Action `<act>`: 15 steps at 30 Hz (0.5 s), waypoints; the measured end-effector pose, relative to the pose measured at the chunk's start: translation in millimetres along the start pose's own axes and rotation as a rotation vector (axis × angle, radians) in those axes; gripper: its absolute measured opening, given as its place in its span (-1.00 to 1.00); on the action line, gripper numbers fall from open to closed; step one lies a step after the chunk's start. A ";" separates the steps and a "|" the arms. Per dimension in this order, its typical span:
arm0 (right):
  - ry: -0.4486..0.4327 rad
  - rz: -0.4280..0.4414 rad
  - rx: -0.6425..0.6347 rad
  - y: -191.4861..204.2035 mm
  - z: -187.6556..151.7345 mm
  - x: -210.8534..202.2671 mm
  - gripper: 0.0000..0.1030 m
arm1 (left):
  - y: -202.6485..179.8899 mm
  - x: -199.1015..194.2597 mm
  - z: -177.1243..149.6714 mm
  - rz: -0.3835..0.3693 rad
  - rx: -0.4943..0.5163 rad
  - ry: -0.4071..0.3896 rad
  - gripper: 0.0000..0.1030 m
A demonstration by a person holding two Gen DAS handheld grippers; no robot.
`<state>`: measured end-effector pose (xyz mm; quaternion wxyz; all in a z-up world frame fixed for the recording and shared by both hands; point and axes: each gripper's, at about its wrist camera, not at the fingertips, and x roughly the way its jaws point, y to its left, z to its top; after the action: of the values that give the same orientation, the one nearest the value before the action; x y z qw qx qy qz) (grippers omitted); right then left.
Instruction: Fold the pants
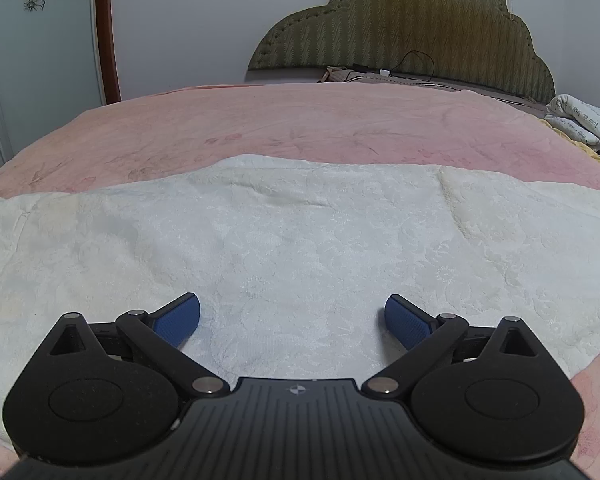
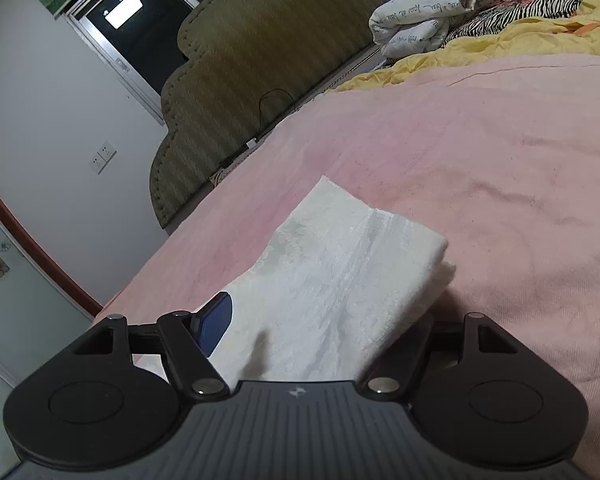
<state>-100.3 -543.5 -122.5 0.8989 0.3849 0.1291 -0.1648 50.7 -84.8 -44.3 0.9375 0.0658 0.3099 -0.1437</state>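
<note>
The white patterned pants (image 1: 300,232) lie spread flat across the pink bed cover (image 1: 260,120) in the left wrist view. My left gripper (image 1: 292,320) hovers just over them, jaws wide open, with only flat cloth below its blue pads (image 1: 178,322). In the right wrist view a folded, thick end of the pants (image 2: 340,264) sticks out forward between the jaws of my right gripper (image 2: 328,312), raised a little off the cover. The left blue pad (image 2: 216,328) presses against the cloth's side. The other finger is hidden under the cloth.
An olive padded headboard (image 1: 400,32) stands at the far end with a black cable (image 1: 416,64) in front of it. A heap of bedding, white, zebra-striped and yellow (image 2: 420,12), lies at the right. A wardrobe door (image 1: 40,40) stands at the left.
</note>
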 end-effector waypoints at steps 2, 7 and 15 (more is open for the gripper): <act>0.003 0.000 -0.005 1.1 0.4 1.0 0.41 | 0.0 0.1 0.1 0.000 0.000 0.000 0.97; -0.010 0.025 -0.021 2.0 -0.9 1.6 0.59 | 0.1 0.4 0.0 -0.001 0.001 0.000 0.97; -0.035 -0.075 0.029 -1.3 -2.7 -3.9 -0.85 | -0.4 -0.6 -0.9 -0.003 -0.001 -0.001 0.98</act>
<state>-104.6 -541.6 -123.7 0.8885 0.3900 0.1250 -0.2069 49.6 -84.9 -44.6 0.9375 0.0648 0.3097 -0.1450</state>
